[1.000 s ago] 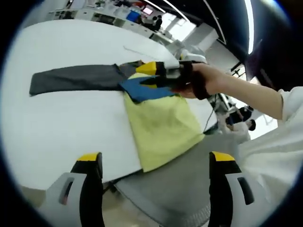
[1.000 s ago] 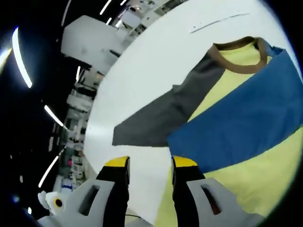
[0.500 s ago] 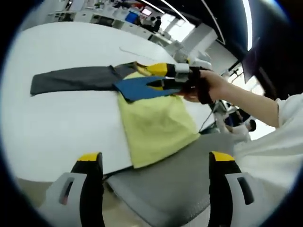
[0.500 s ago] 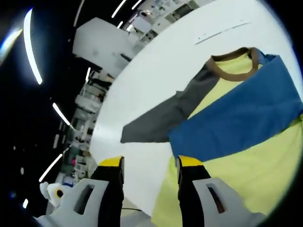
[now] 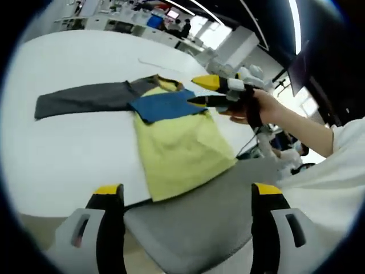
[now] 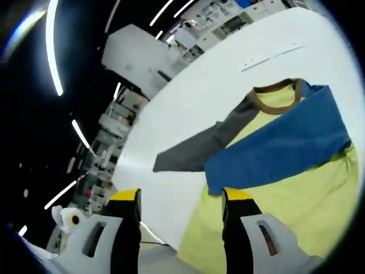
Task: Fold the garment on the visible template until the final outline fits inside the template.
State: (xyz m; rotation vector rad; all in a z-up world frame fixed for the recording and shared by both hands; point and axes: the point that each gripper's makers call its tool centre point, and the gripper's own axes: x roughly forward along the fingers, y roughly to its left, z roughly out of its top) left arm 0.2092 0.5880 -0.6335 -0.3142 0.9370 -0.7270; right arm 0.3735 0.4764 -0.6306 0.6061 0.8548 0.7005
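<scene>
A yellow shirt [image 5: 177,148] lies flat on the round white table [image 5: 68,154], its hem at the near edge. Its grey sleeve [image 5: 80,98] stretches out to the left, and its blue sleeve [image 5: 165,105] is folded across the chest below the brown collar [image 5: 165,83]. My right gripper [image 5: 195,91], held by a hand, hovers open at the blue sleeve's end with nothing in it. In the right gripper view the blue sleeve [image 6: 279,151] and grey sleeve [image 6: 194,151] lie ahead of the open right gripper [image 6: 181,194]. My left gripper [image 5: 188,191] is wide open, back off the table.
A grey chair [image 5: 199,234] stands against the table's near edge, under my left gripper. A thin line mark [image 6: 274,54] runs on the table beyond the collar. The person's white sleeve [image 5: 342,160] fills the right side. Desks and lights stand far behind.
My right gripper has opened wider and drawn back from the blue sleeve, which now rests across the yellow body. The left gripper stays open in place.
</scene>
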